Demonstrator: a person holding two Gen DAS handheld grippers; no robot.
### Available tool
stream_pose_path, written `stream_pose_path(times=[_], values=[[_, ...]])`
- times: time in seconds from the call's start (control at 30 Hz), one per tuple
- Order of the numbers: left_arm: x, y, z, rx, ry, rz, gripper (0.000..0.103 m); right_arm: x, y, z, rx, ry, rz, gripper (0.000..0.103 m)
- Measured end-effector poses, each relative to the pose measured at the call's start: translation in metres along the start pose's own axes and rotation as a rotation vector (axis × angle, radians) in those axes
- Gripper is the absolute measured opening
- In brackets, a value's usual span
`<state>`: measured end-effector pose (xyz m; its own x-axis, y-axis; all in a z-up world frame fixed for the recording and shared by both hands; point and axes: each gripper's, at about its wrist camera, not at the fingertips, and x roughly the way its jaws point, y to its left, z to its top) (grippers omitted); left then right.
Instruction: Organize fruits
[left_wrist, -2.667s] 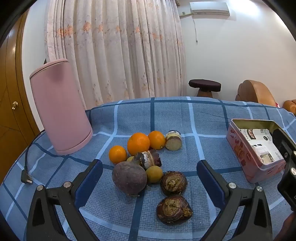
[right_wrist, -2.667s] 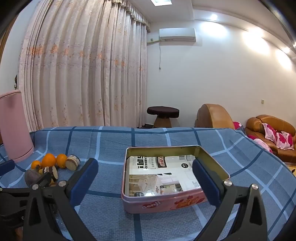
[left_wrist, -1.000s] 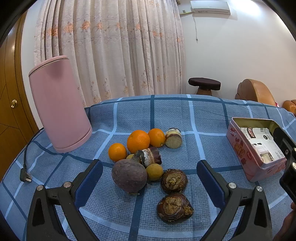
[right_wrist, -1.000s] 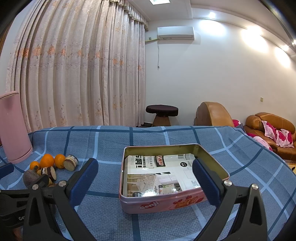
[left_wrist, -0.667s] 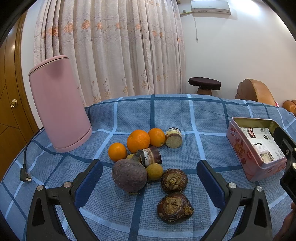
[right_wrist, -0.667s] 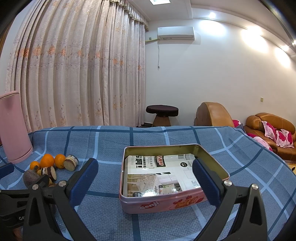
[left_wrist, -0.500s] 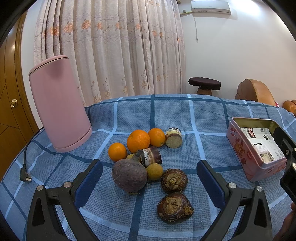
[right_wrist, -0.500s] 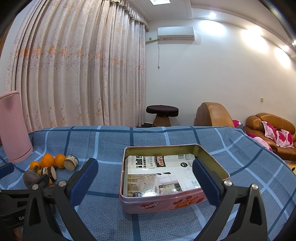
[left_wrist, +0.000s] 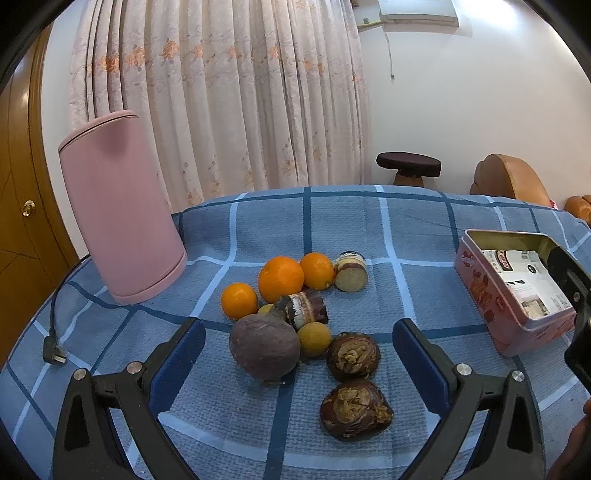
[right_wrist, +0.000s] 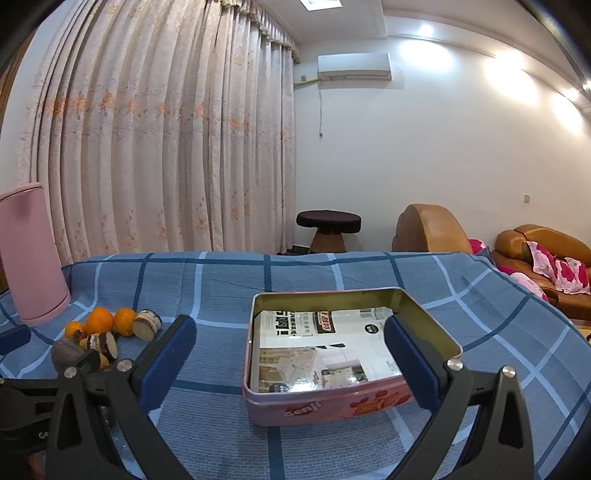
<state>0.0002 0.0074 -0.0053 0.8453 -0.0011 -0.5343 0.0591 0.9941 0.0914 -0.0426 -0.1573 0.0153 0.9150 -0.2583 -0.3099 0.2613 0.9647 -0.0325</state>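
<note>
A heap of fruit lies on the blue checked cloth in the left wrist view: three oranges (left_wrist: 280, 278), a round purple fruit (left_wrist: 264, 346), a small yellow fruit (left_wrist: 314, 338), two dark brown halves (left_wrist: 353, 356), and two cut pieces (left_wrist: 350, 276). My left gripper (left_wrist: 298, 353) is open and empty, its fingers either side of the heap's near part. A pink open tin (right_wrist: 328, 369) lined with printed paper sits before my right gripper (right_wrist: 290, 358), which is open and empty. The heap (right_wrist: 99, 332) also shows at the left of the right wrist view.
A tall pink cylinder (left_wrist: 122, 206) stands at the back left of the table, with a black cable and plug (left_wrist: 53, 354) beside it. The tin (left_wrist: 517, 291) lies at the right. Curtains, a stool (right_wrist: 328, 229) and sofas (right_wrist: 543, 258) stand beyond the table.
Almost nothing: both grippers stay open and hold nearly still. Since 2.7 s ago both views have shifted slightly.
</note>
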Motion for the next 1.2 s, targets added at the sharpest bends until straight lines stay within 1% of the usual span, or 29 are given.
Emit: stream_pose_path(times=[0.17,0.33,0.4,0.43,0.47,0.57,0.63,0.7,0.8,0.87,0.93,1.0,1.03,1.07,1.1,1.13,1.17,1.2], values=[[0.003,0.008,0.001,0.015,0.015,0.018,0.102,-0.001,0.001,0.000,-0.005,0.000,0.018,0.103],[0.009,0.034,0.003,-0.009,0.035,0.023,0.102,0.000,0.003,0.000,-0.014,0.020,0.052,0.103],[0.011,0.049,0.003,-0.018,0.035,0.061,0.102,0.002,0.004,-0.001,-0.011,0.038,0.074,0.102],[0.013,0.060,0.004,-0.030,0.041,0.083,0.102,0.004,0.005,-0.001,-0.007,0.051,0.089,0.096],[0.014,0.069,0.004,-0.043,0.045,0.085,0.102,0.005,0.006,-0.002,-0.004,0.069,0.112,0.090],[0.016,0.095,0.004,-0.092,0.056,0.080,0.102,0.015,0.015,-0.005,-0.001,0.161,0.213,0.078],[0.017,0.108,0.003,-0.112,0.064,0.073,0.102,0.023,0.027,-0.010,-0.010,0.237,0.307,0.074],[0.017,0.115,0.003,-0.125,0.071,0.065,0.102,0.026,0.040,-0.014,-0.029,0.295,0.375,0.073],[0.018,0.123,0.002,-0.130,0.088,0.067,0.102,0.028,0.063,-0.024,-0.067,0.376,0.479,0.069],[0.018,0.123,0.002,-0.137,0.092,0.038,0.102,0.028,0.077,-0.030,-0.088,0.412,0.525,0.068],[0.016,0.120,0.003,-0.141,0.091,-0.016,0.102,0.030,0.094,-0.035,-0.105,0.458,0.583,0.068],[0.014,0.113,0.004,-0.122,0.088,-0.046,0.102,0.033,0.106,-0.039,-0.122,0.496,0.601,0.068],[0.014,0.108,0.003,-0.101,0.086,-0.052,0.102,0.035,0.110,-0.040,-0.124,0.509,0.606,0.065],[0.015,0.105,0.003,-0.091,0.088,-0.056,0.102,0.038,0.114,-0.041,-0.123,0.523,0.614,0.059],[0.016,0.101,0.003,-0.076,0.092,-0.064,0.102,0.042,0.118,-0.043,-0.122,0.539,0.615,0.056],[0.017,0.097,0.002,-0.064,0.099,-0.083,0.102,0.046,0.122,-0.045,-0.126,0.560,0.608,0.050],[0.018,0.094,0.002,-0.060,0.105,-0.099,0.102,0.047,0.123,-0.046,-0.129,0.569,0.602,0.049],[0.019,0.091,0.002,-0.057,0.111,-0.117,0.102,0.046,0.124,-0.045,-0.133,0.560,0.603,0.046]])
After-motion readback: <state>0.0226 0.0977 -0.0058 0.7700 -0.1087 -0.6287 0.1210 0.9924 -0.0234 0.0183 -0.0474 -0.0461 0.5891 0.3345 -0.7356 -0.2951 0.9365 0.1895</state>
